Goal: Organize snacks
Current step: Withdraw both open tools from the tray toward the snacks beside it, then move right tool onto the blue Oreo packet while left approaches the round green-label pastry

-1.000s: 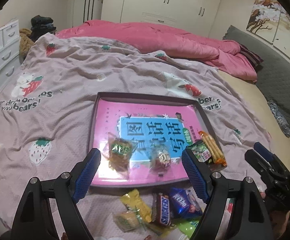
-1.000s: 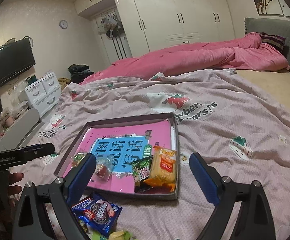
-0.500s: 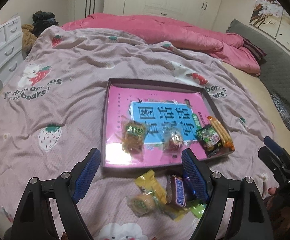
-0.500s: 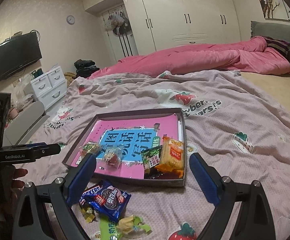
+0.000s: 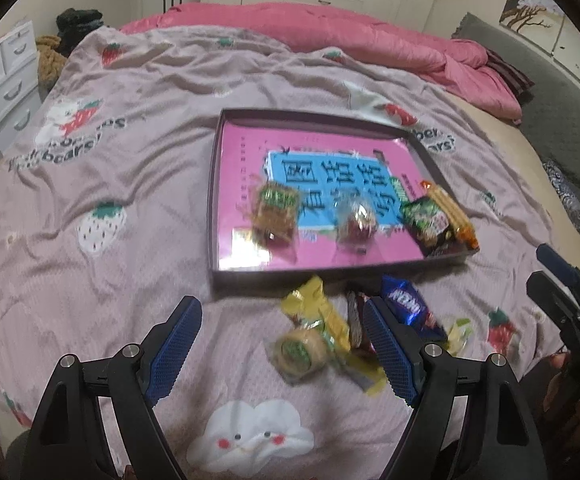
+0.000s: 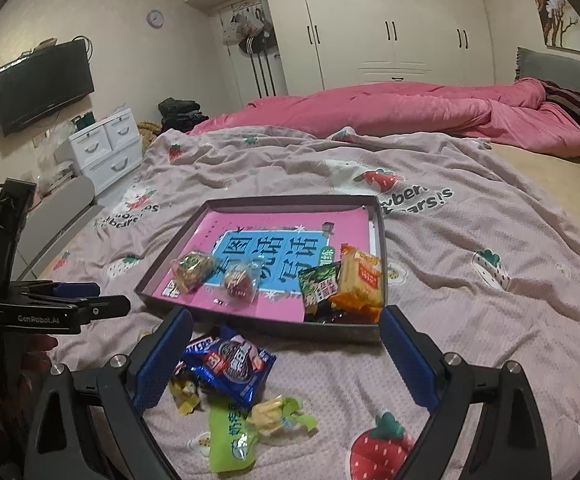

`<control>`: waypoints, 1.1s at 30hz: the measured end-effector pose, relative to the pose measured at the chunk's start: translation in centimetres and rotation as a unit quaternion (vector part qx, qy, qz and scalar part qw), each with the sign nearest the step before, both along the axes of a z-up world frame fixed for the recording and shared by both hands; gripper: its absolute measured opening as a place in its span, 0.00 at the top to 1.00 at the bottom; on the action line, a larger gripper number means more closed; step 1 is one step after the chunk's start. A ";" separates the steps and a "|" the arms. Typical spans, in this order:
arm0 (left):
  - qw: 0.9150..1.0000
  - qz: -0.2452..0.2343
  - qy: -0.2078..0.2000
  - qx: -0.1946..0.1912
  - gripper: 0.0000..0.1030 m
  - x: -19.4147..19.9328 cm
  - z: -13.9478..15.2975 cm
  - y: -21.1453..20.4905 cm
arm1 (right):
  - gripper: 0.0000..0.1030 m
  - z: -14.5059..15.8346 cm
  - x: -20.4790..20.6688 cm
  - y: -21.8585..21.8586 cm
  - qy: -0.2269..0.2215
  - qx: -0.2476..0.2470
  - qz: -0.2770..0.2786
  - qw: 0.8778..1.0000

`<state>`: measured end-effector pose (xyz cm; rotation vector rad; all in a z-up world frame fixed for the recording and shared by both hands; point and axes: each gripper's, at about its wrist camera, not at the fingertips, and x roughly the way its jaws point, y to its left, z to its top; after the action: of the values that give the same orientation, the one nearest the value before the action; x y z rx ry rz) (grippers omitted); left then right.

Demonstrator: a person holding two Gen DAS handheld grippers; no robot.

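You are looking across a bed covered by a pinkish-grey sheet [image 6: 470, 240] printed with strawberries, bears and lettering; in your left view a white cloud face [image 5: 249, 432] is printed on it near the bottom edge. A rumpled pink duvet [image 6: 410, 112] lies along the far side, reaching a dark striped pillow [image 6: 568, 100] by the grey headboard [image 6: 562, 68]. Behind it stands a white wardrobe [image 6: 390, 20] with dark handles. On your left a black television [image 6: 43, 82] hangs on the wall above a white drawer unit [image 6: 107, 144], with a round clock [image 6: 155, 18] higher up. Dark folded clothes [image 6: 179, 110] are piled beside the drawers.
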<state>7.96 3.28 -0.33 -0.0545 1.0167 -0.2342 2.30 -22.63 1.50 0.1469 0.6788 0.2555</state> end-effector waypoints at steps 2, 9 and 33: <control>1.000 0.001 0.009 0.002 0.18 -0.3 -0.6 0.1 | 0.08 0.0 -0.2 0.2 0.000 -0.003 0.002 1.000; 1.000 -0.008 0.021 0.008 0.18 -1.2 -1.3 -0.4 | 0.08 0.1 -0.8 0.8 0.000 -0.011 0.011 1.000; 0.999 -0.007 0.047 0.003 0.18 -2.9 -3.8 -1.5 | 0.08 -2.9 -1.4 4.9 0.048 -0.071 0.057 0.995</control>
<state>5.02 1.83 -4.10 -0.0539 1.1119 -0.2435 0.88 -17.74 -1.44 -0.0156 0.7993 0.3098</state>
